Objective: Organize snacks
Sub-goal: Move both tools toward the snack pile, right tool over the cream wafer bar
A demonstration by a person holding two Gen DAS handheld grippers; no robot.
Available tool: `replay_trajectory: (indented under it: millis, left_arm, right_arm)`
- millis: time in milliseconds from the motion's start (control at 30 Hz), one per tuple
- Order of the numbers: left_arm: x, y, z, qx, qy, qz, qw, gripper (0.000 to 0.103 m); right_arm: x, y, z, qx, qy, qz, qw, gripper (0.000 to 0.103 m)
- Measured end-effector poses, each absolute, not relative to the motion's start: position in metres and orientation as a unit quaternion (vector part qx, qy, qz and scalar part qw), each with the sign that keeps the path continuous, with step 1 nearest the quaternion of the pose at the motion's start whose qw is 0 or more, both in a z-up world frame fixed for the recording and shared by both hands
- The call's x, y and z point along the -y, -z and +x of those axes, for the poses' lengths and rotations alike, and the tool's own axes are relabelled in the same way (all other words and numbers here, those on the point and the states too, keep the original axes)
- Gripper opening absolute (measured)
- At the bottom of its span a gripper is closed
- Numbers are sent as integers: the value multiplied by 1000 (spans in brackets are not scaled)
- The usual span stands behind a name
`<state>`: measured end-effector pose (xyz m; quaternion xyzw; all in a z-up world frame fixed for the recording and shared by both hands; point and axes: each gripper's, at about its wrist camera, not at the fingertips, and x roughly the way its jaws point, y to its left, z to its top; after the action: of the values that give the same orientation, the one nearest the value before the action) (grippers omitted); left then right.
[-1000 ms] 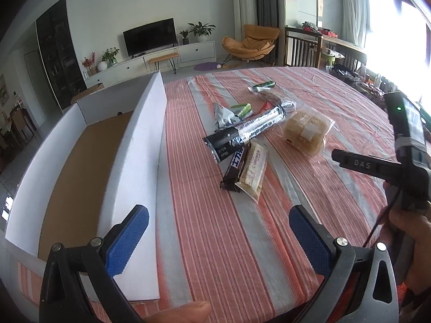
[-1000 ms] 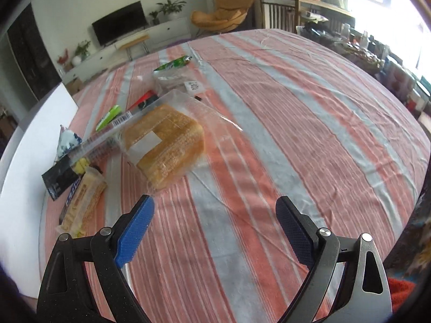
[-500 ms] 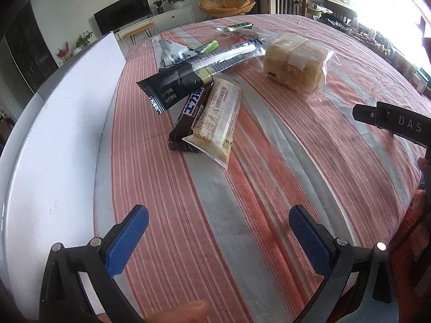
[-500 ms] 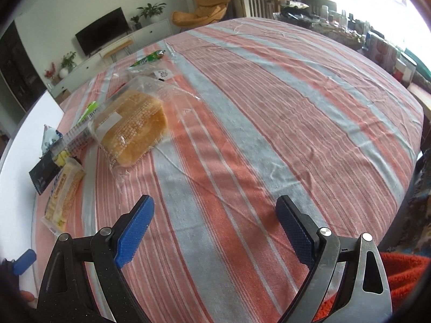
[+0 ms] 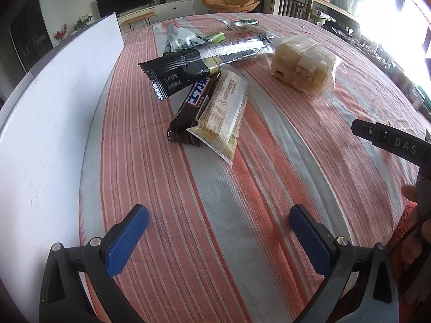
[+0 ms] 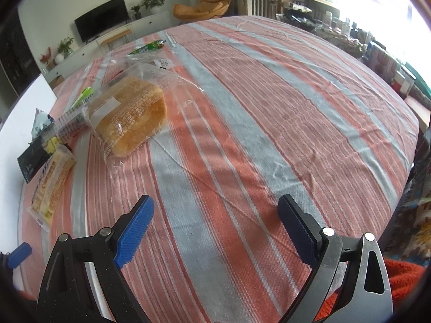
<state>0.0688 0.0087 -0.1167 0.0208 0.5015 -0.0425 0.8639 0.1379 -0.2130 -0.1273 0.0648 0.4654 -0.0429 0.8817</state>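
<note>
Snacks lie clustered on the striped desk (image 5: 269, 188), ahead of the left tongs (image 5: 218, 231), which are spread wide and empty: a yellow wafer pack (image 5: 223, 110) overlapping a dark chocolate bar (image 5: 188, 107), a long black packet (image 5: 194, 64), bagged bread (image 6: 129, 115) left of the right tongs (image 6: 215, 223), also wide, empty. "DAS" is readable on the right tool's arm (image 5: 396, 145). White box wall (image 5: 48, 123) at left.

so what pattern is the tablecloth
Orange-red and grey stripes with thin white lines on the tablecloth, clearest in the right wrist view.
</note>
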Motion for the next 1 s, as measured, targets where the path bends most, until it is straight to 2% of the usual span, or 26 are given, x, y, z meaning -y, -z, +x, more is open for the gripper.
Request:
replay_trajectory:
  millis: [400,500,600,633,700,733,767,800,833,867,1000]
  left_arm:
    - [-32,109,63,-509,83,24,856,103]
    - [-23,87,80,-479,90,32,873,98]
    - [3,75,100,-447,94,93,885,95]
    - [13,78,108,-440,91,123,885,91]
    - [27,88,124,-447,85,163,875,76]
    - [30,95,132,-459,89,163,869,61]
    - [31,100,136,-468,95,156,865,54]
    - [33,99,135,-462,98,157,867,52]
    - [33,101,133,-480,124,139,857,40]
    - [32,101,131,-497,158,105,847,34]
    - [22,97,109,-503,182,67,842,36]
  right_arm:
    - [235,122,131,-439,7,151,886,95]
    - [235,122,131,-437,5,155,886,95]
    - [236,122,131,-436,3,159,886,95]
    - [237,122,131,-435,1,161,886,95]
    - [239,122,130,-433,-2,168,886,95]
    - [241,122,129,-432,-4,172,886,95]
    - [242,122,129,-430,-7,177,885,95]
    - [244,122,128,-428,-9,182,885,95]
    - [245,122,128,-426,-12,187,885,95]
    - [247,122,127,-424,-15,193,885,95]
    - [251,122,127,-418,-20,211,883,95]
